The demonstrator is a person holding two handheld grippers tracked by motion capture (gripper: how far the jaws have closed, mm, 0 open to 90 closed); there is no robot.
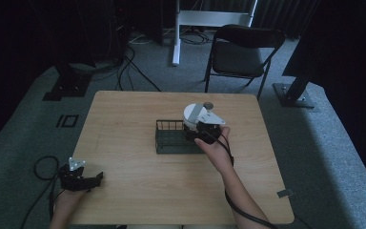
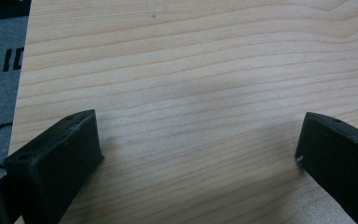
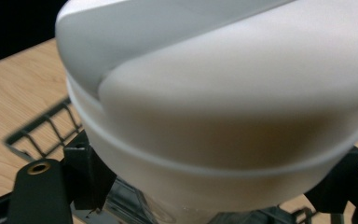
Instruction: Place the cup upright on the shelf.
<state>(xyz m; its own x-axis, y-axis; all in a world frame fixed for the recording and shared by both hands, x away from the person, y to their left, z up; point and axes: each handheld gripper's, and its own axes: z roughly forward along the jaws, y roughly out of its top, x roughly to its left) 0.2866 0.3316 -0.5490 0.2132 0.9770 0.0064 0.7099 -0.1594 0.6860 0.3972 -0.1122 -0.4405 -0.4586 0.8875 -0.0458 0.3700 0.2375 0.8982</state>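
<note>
Centre of the high view: wooden table (image 1: 138,191) carrying a dark wire basket (image 1: 167,138), open top. Right gripper (image 1: 201,130) holds a white lidded container (image 1: 194,114) over the basket's right end; in the right gripper view the container (image 3: 233,116) sits between the black jaws, which clamp its lower wall below the lid rim. Judged light, stiff plastic, smooth and likely slippery; the grip under the rim looks the safest hold. Right forearm reaches in diagonally from lower right, wrist level. Lower left of frame: left gripper (image 1: 78,177) rests at the table edge, jaws spread wide, nothing between them.
</note>
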